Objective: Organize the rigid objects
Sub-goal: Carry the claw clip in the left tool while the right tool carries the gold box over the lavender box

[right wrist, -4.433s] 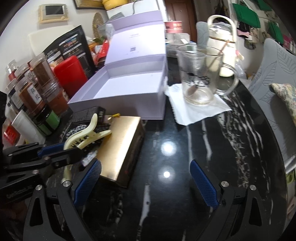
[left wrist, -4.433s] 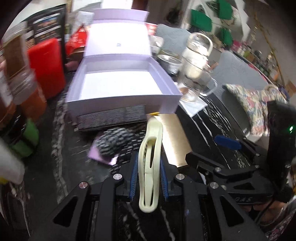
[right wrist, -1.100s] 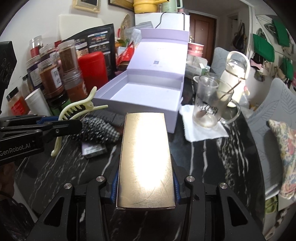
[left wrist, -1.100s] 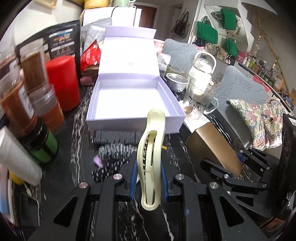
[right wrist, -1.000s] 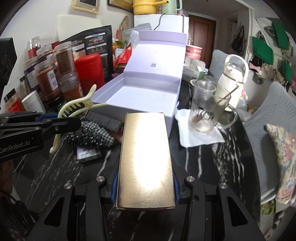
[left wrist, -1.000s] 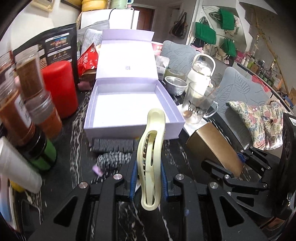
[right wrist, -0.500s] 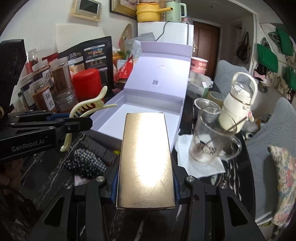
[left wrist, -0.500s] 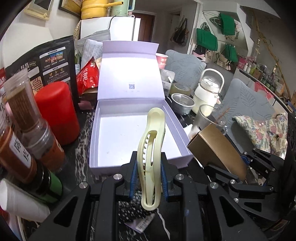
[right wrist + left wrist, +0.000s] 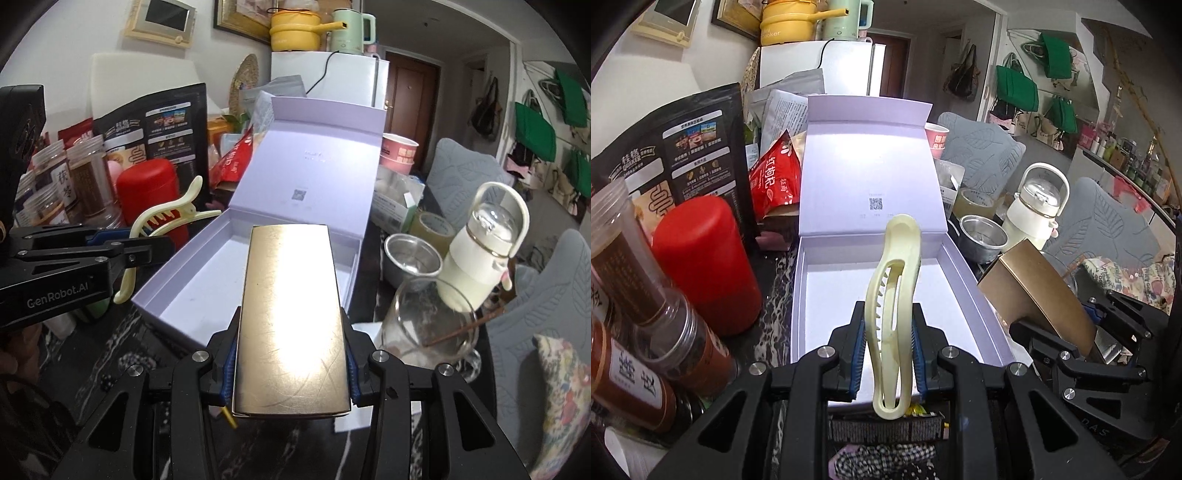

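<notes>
Both hand-held tools are loaded and held above the table in front of the open lilac box [image 9: 897,295], whose lid stands upright at the far side and whose tray appears bare. The left gripper [image 9: 888,354] is clamped nearly fully closed on the cream hair claw [image 9: 894,314], gripping it at its lower half so the claw's long axis runs forward and upward, away from the camera, with its tip over the tray. The right gripper [image 9: 290,365] is closed partway on the gold rectangular box [image 9: 290,314], pads pressing its two long sides; the box's long axis points straight ahead toward the tray's near-right wall. From the left gripper the tray lies directly ahead and below; from the right gripper it lies ahead and slightly left. The left tool looks nearer, its fingers already over the near wall. A glass mug [image 9: 428,325] and a white bottle [image 9: 480,251] stand just right of the gold box's path. In my judgement, the claw can go down first, and the gold box should be kept leftward to clear the glassware.
</notes>
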The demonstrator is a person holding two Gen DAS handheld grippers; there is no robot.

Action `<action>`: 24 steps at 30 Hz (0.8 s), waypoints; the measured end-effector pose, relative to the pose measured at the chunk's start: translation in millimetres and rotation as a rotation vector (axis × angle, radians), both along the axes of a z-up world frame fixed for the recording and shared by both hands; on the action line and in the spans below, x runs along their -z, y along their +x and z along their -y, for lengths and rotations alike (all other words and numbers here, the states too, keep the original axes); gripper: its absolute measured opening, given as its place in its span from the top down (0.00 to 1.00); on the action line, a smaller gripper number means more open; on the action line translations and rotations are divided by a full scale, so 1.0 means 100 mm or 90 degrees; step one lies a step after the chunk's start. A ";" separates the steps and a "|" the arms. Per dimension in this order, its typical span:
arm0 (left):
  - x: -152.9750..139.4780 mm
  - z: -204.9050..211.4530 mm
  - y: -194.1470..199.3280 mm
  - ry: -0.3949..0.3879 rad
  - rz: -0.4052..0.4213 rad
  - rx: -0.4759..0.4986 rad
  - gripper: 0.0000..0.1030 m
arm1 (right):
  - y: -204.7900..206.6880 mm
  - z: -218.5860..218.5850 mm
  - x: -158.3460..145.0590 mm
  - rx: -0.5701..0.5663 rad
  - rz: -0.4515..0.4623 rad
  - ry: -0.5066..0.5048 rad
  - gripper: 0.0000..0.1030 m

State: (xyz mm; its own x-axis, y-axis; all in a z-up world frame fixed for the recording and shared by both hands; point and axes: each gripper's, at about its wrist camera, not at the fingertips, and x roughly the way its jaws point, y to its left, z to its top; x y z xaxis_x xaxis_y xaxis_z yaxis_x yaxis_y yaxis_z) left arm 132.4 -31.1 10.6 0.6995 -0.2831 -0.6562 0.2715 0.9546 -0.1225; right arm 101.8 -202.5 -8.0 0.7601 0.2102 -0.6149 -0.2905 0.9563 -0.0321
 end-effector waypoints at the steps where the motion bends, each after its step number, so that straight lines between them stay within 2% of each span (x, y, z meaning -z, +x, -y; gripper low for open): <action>1: -0.01 0.00 0.04 -0.002 0.001 -0.001 0.79 | 0.04 0.00 -0.01 0.002 0.002 -0.002 0.58; 11: -0.10 -0.02 0.38 0.025 0.049 -0.053 0.79 | 0.33 -0.06 -0.19 0.030 0.034 -0.017 0.58; 17: -0.14 0.02 0.58 0.031 0.048 -0.041 0.79 | 0.49 -0.09 -0.27 0.036 0.048 -0.026 0.58; 24: -0.03 0.01 0.81 0.049 0.027 -0.028 0.79 | 0.73 -0.15 -0.19 0.040 0.029 -0.001 0.58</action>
State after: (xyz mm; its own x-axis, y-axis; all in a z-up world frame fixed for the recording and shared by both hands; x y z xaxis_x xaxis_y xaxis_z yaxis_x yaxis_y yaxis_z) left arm 213.1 -31.9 13.4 0.7378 -0.2015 -0.6443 0.2323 0.9719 -0.0379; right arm 174.5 -187.2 11.2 0.7985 0.1607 -0.5802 -0.2283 0.9726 -0.0447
